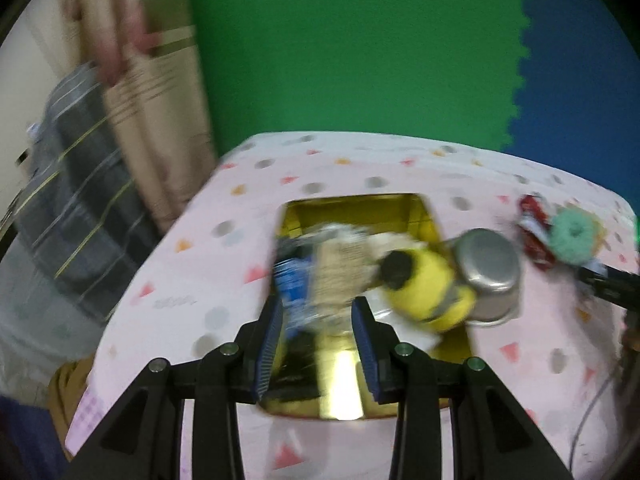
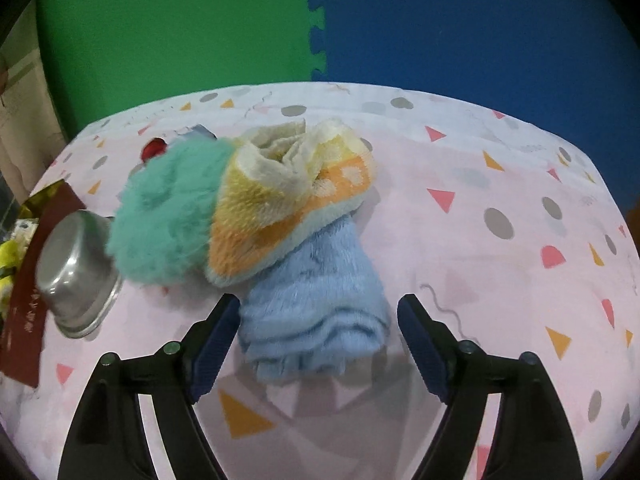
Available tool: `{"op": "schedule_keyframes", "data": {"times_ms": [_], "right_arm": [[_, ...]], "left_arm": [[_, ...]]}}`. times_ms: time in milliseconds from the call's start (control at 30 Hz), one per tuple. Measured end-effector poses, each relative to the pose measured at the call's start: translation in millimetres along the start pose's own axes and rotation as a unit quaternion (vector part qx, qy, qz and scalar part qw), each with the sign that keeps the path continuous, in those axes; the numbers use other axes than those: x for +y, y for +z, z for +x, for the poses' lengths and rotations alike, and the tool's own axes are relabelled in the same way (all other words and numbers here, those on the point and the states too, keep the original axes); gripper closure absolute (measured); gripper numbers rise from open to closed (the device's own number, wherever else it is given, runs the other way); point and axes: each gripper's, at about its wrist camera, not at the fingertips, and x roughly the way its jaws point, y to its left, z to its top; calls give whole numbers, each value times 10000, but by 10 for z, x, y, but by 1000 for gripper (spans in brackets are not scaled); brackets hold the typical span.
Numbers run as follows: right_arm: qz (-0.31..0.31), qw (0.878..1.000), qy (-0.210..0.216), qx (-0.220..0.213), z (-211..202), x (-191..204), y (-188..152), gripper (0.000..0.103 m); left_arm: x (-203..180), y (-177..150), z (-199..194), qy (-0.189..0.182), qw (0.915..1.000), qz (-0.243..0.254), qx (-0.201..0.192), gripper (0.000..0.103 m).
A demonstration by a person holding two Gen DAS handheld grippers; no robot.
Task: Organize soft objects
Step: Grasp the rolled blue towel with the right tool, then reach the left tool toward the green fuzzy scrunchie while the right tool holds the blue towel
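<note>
The right gripper (image 2: 318, 344) stands with its fingers wide, straddling the near end of the blue plush cloth (image 2: 316, 300). The left pad sits just beside the cloth's edge; the right pad stands apart from it. Nothing is pressed.

The blue plush cloth lies near the middle of the desk (image 2: 500, 240), folded into a thick roll. The yellow-orange towel (image 2: 288, 200) overlaps its far end, and the teal fluffy ring (image 2: 164, 216) touches that towel on the side toward the steel bowl (image 2: 76, 276), which lies tipped near the left edge.

Handling: all three cloth items appear light, limp and compressible. Judged from the folds, the blue roll will sag and may unroll if pinched at one layer. Take hold across the full thickness of the near end, closing well into the pile. Expect the towel to drag along, since it rests on top.

The left gripper (image 1: 318, 344) hangs over the gold-lined box (image 1: 416, 216) at the desk's left part. Its fingers stand at a middling gap; motion blur prevents confirming whether they grip the blue-and-beige packet (image 1: 316, 276) seen between them. A yellow plush toy (image 1: 428, 292) lies in the box beside the bowl.
</note>
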Motion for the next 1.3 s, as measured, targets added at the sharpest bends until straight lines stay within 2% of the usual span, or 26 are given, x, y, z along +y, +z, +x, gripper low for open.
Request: {"op": "schedule_keyframes", "data": {"times_ms": [67, 133, 167, 233, 533, 700, 900, 1033, 1300], "right_arm": [[-49, 10000, 29, -45, 31, -15, -6, 28], [-79, 9998, 176, -49, 52, -20, -15, 51], [-81, 9997, 209, -92, 31, -21, -27, 53], [-135, 9995, 267, -126, -21, -23, -55, 67], [117, 9992, 352, -137, -382, -283, -406, 73], [139, 9997, 62, -193, -623, -517, -625, 74], [446, 9983, -289, -233, -789, -847, -803, 74], [250, 9982, -396, -377, -919, -867, -821, 75], [35, 9971, -167, -736, -1207, -763, -699, 77]], "left_arm": [[-261, 79, 44, -211, 9994, 259, 5, 67], [-497, 119, 96, -383, 9981, 476, 16, 67], [-615, 137, 132, -484, 9971, 591, 16, 67], [-882, 164, 210, -672, 9944, 813, 61, 67], [-1703, 143, 437, -1507, 9802, 1240, 350, 67], [-2000, 60, 472, -1737, 9735, 1398, 513, 67], [-2289, -54, 429, -1978, 9631, 1721, 612, 67], [-2494, -92, 427, -2073, 9575, 1897, 654, 67], [-2783, -31, 389, -2356, 9475, 2078, 589, 67]]}}
